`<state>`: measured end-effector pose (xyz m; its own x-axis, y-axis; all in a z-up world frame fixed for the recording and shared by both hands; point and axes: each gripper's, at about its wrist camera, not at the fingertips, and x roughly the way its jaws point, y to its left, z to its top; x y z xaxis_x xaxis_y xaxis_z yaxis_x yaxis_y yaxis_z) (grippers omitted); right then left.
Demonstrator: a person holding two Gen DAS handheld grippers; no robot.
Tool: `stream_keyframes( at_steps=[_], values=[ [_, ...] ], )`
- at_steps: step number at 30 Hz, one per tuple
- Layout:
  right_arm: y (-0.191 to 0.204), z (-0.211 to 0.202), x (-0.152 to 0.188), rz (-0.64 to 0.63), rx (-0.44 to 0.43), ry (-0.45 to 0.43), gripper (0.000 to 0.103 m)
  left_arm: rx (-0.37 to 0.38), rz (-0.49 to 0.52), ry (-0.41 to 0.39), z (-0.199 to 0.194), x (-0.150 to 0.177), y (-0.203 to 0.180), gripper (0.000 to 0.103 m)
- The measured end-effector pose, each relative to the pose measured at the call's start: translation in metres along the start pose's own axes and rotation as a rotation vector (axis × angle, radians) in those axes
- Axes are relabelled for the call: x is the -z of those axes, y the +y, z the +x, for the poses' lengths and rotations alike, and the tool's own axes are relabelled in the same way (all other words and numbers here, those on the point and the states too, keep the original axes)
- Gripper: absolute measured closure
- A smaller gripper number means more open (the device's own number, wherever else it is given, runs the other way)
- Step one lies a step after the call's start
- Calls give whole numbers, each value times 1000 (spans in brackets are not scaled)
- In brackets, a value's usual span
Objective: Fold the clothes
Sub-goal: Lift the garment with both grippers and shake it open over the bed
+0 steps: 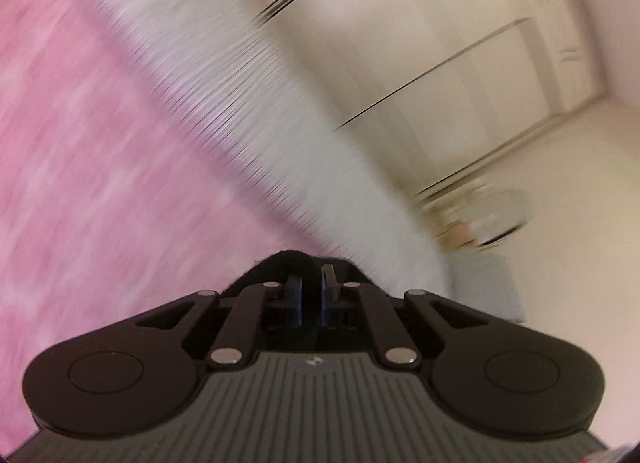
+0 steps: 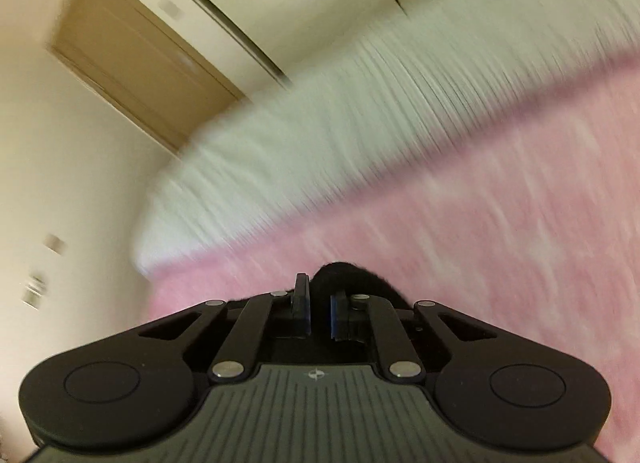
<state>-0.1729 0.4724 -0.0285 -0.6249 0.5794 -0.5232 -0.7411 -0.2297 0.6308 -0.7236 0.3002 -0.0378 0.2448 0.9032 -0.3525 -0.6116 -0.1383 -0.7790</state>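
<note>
Both the left hand-held gripper (image 1: 311, 283) and the right hand-held gripper (image 2: 319, 301) pinched black cloth (image 2: 352, 275) above the pink bed (image 2: 480, 243) ahead, the fold's progress hidden by blur.

Bed: blurred pink patterned bedspread (image 2: 460, 223) with white ribbed edge
Behind bed: cream wardrobe panels (image 1: 440, 43)
Beside wardrobe: tan wooden door (image 2: 132, 55)

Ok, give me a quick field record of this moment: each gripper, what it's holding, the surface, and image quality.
left gripper: jaws nearly closed on black fabric
right gripper: jaws nearly closed on black fabric
same garment in both: cannot tell
surface below: pink bed cover with a white striped band along its edge
background: cream wardrobe doors in the left wrist view, brown door in the right wrist view
image quality: heavy motion blur in both views
</note>
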Motion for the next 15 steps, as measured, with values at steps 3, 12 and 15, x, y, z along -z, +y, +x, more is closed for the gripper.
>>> stream_keyframes(
  at_steps=[3,12,15],
  values=[
    [37,-44,-31,-71,-110,-157,93,103,96,-111,-32,-20,-46,98],
    [-14,-113,35,-90,-37,-42,83,23,123,-63,-114,50,-20,95],
    [-61,-110,86,1,189,205,73,-241,-13,45,-140,94,36,92]
  ],
)
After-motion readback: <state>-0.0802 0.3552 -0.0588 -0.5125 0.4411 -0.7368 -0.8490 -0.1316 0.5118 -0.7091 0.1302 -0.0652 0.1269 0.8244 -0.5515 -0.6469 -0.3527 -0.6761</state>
